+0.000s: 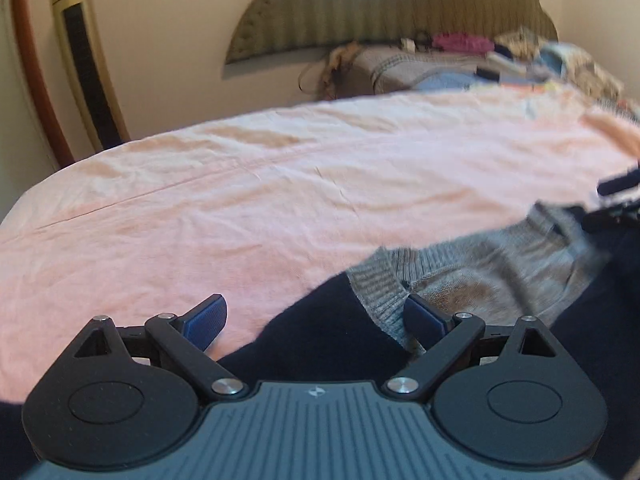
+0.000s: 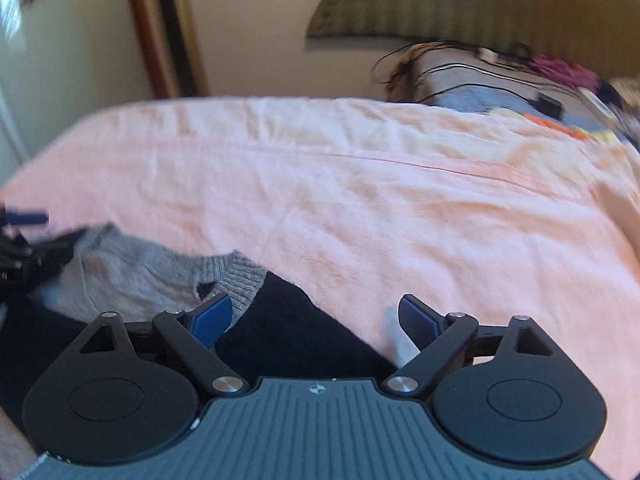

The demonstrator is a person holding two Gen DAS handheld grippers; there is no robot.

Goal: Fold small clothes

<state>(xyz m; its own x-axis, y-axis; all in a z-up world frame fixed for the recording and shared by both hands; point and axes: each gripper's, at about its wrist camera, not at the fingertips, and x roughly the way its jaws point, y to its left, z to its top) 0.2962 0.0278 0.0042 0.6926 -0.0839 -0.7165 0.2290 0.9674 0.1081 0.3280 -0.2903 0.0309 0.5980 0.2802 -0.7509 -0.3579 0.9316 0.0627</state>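
Observation:
A small navy garment [image 1: 320, 328] with a grey ribbed knit collar [image 1: 380, 280] lies at the near edge of the pink bed sheet [image 1: 240, 184]. My left gripper [image 1: 316, 320] is open above it. Its right fingertip [image 1: 424, 320] is by the collar and nothing is pinched. In the right wrist view the same navy garment [image 2: 288, 320] and grey collar [image 2: 236, 276] lie under my open right gripper [image 2: 314, 320]. Its left fingertip [image 2: 212, 320] is at the collar's edge. Each gripper shows at the other view's side: the right gripper [image 1: 616, 188] and the left gripper [image 2: 24, 220].
A pile of clothes and blankets [image 1: 460, 60] sits at the head of the bed under a padded headboard [image 1: 380, 12]. Dark cables [image 2: 480, 68] run across that pile. A wooden-framed panel [image 1: 80, 60] leans on the wall at left. The sheet stretches wide beyond the garment.

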